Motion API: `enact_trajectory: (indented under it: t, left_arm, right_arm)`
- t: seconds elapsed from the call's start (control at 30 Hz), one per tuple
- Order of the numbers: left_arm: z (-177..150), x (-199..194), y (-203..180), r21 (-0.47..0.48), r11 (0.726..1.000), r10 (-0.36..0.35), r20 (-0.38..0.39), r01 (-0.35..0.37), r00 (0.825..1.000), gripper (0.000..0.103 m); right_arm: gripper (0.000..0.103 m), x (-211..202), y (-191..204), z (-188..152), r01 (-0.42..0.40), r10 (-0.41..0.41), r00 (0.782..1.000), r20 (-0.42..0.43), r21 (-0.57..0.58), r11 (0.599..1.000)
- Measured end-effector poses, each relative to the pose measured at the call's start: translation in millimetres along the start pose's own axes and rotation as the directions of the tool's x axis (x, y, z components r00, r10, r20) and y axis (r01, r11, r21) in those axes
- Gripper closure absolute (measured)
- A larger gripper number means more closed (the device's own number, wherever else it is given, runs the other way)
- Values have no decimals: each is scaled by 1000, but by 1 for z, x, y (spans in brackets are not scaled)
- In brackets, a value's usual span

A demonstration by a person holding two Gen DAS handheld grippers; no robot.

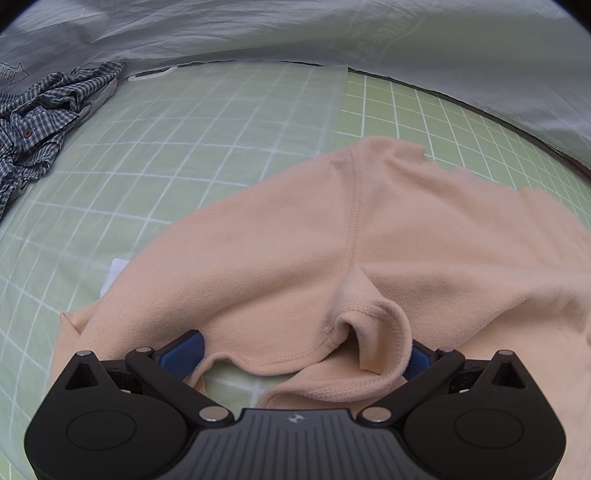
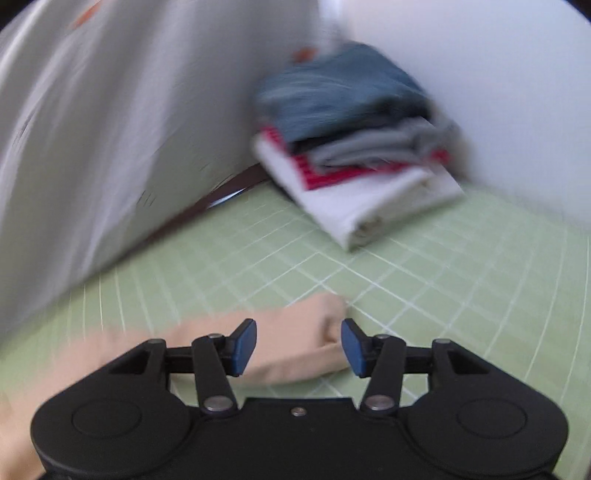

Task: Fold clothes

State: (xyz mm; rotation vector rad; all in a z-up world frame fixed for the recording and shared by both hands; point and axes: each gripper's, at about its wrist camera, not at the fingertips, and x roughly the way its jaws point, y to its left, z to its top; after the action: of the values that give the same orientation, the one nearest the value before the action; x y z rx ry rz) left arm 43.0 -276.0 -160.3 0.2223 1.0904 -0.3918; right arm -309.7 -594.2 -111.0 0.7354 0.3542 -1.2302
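A peach fleece top (image 1: pixel 295 236) lies spread on the green grid mat (image 1: pixel 221 122). In the left wrist view its near edge, with a rolled hem, bunches between the wide-apart blue pads (image 1: pixel 184 352) of my left gripper (image 1: pixel 299 354), which is open around the cloth. In the right wrist view a sleeve of the peach top (image 2: pixel 295 343) lies on the mat (image 2: pixel 443 280) between and just beyond the blue pads (image 2: pixel 243 345) of my right gripper (image 2: pixel 299 345), which is open above it. The right view is blurred by motion.
A crumpled blue checked shirt (image 1: pixel 40 125) lies at the mat's far left. A stack of folded clothes (image 2: pixel 354 140), white under red, grey and blue, stands at the far right. White sheeting (image 1: pixel 295 29) walls the back edge. A white label (image 1: pixel 112 273) peeks from under the top.
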Motion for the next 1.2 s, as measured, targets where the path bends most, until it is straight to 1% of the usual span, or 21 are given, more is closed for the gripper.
enact_trajectory:
  t: [0.03, 0.07, 0.27, 0.3, 0.4, 0.43, 0.5, 0.57, 0.63, 0.7, 0.8, 0.83, 0.87, 0.9, 0.93, 0.97, 1.0, 1.03, 1.07, 1.1, 1.2]
  left_arm:
    - [0, 0, 0, -1, 1000, 1, 2, -1, 1000, 0]
    - [-1, 0, -1, -2, 1000, 2, 4, -2, 1000, 0]
    - [-2, 0, -1, -2, 1000, 1, 4, -1, 1000, 0]
    - [-2, 0, 0, -3, 1000, 2, 4, -2, 1000, 0]
    - [-1, 0, 0, -2, 1000, 2, 3, -2, 1000, 0]
    - [-1, 0, 0, -2, 1000, 2, 2, -2, 1000, 0]
    - [-1, 0, 0, -1, 1000, 2, 1, -2, 1000, 0]
    - [-1, 1, 0, -1, 1000, 1, 0, -1, 1000, 0]
    - [0, 1, 1, 0, 1000, 0, 0, 0, 1000, 0]
    - [-1, 1, 0, -1, 1000, 1, 3, -1, 1000, 0]
    - [-1, 1, 0, -4, 1000, 3, 7, -3, 1000, 0]
    - [-2, 1, 0, -4, 1000, 4, 7, -4, 1000, 0]
    - [-2, 1, -1, -4, 1000, 4, 8, -4, 1000, 0]
    - [-2, 1, -1, -3, 1000, 3, 8, -3, 1000, 0]
    - [-2, 1, 0, -2, 1000, 1, 8, -1, 1000, 0]
    - [-2, 1, 0, 0, 1000, -1, 7, 1, 1000, 0]
    - [-2, 1, 0, 2, 1000, -2, 6, 2, 1000, 0]
    - [-2, 0, 0, 3, 1000, -2, 7, 2, 1000, 0]
    - [-2, 0, 0, 3, 1000, -2, 8, 2, 1000, 0]
    - [-2, 0, 0, 2, 1000, 0, 9, 0, 1000, 0]
    - [-2, 0, -1, -1, 1000, 4, 9, -4, 1000, 0]
  right_arm:
    - [51, 9, -13, 3, -2, 4, 1000, -24, 84, 996]
    - [50, 19, -22, 5, 1, 5, 999, -50, 123, 992]
    - [53, 65, -24, 6, 8, 2, 985, -174, 57, 998]
    - [57, 67, -23, 6, 5, 4, 985, -175, 51, 999]
    - [85, 71, -17, 6, -6, 10, 985, -171, 27, 1000]
    - [92, 68, -12, 9, -9, 9, 990, -143, -5, 1000]
    - [92, 59, 2, 21, 10, -17, 998, -58, -108, 994]
    - [93, 45, 22, 33, 51, -45, 998, 31, -227, 973]
    - [93, 28, 46, 41, 80, -35, 990, 135, -351, 933]
    - [93, 13, 72, 37, 104, 4, 976, 216, -485, 868]
    - [92, 13, 101, 14, 50, 79, 982, 169, -646, 761]
    - [88, 21, 107, 2, -13, 92, 993, 81, -676, 737]
    - [85, 33, 110, -10, -97, 98, 994, -38, -686, 721]
    - [85, 44, 111, -23, -178, 105, 983, -148, -672, 718]
    - [85, 52, 110, -35, -253, 117, 962, -247, -640, 725]
    - [85, 56, 107, -43, -298, 132, 943, -305, -599, 744]
    - [85, 55, 104, -48, -317, 148, 933, -328, -557, 768]
    - [79, 51, 100, -49, -325, 164, 928, -334, -516, 792]
    - [71, 46, 95, -48, -324, 179, 929, -323, -480, 816]
    - [68, 41, 90, -44, -314, 191, 935, -299, -446, 838]
    - [67, 28, 75, -24, -265, 207, 959, -194, -349, 899]
